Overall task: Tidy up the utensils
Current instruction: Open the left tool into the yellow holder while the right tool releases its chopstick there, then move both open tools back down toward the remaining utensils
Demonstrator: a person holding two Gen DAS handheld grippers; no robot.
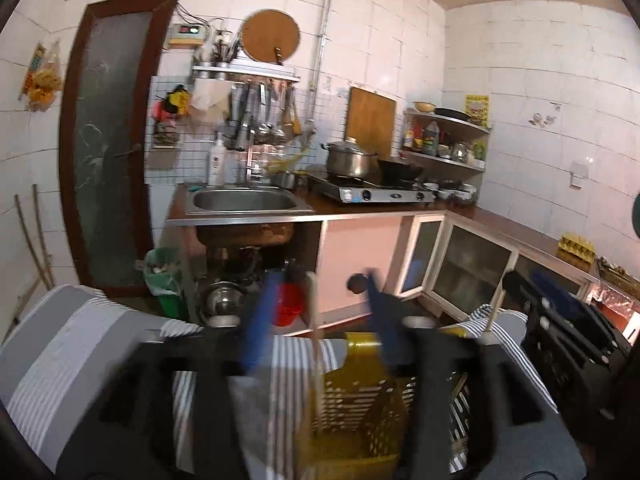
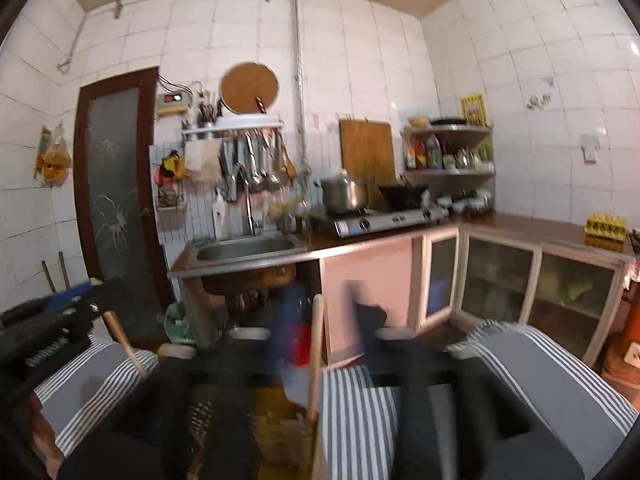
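pot (image 1: pixel 347 159): 1 | wok (image 1: pixel 400 169): 1 | sink (image 1: pixel 246 201): 1 | cutting boards (image 1: pixel 371 122): 2

Yellow slotted basket (image 1: pixel 360 396) set on striped grey cloth (image 1: pixel 68 364); wooden stick (image 1: pixel 314 320) stood upright in basket between open left gripper (image 1: pixel 316 312) fingers. Right gripper (image 1: pixel 568 332) close beside at right. Open floor ahead toward sink cabinet (image 1: pixel 360 256).

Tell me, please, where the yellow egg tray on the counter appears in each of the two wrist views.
Left wrist view: the egg tray sits at the far right edge, on the counter's right wing.
Right wrist view: the egg tray is again at the far right, on the same wing, seen more clearly.
Shared landmark: the steel pot on the stove.
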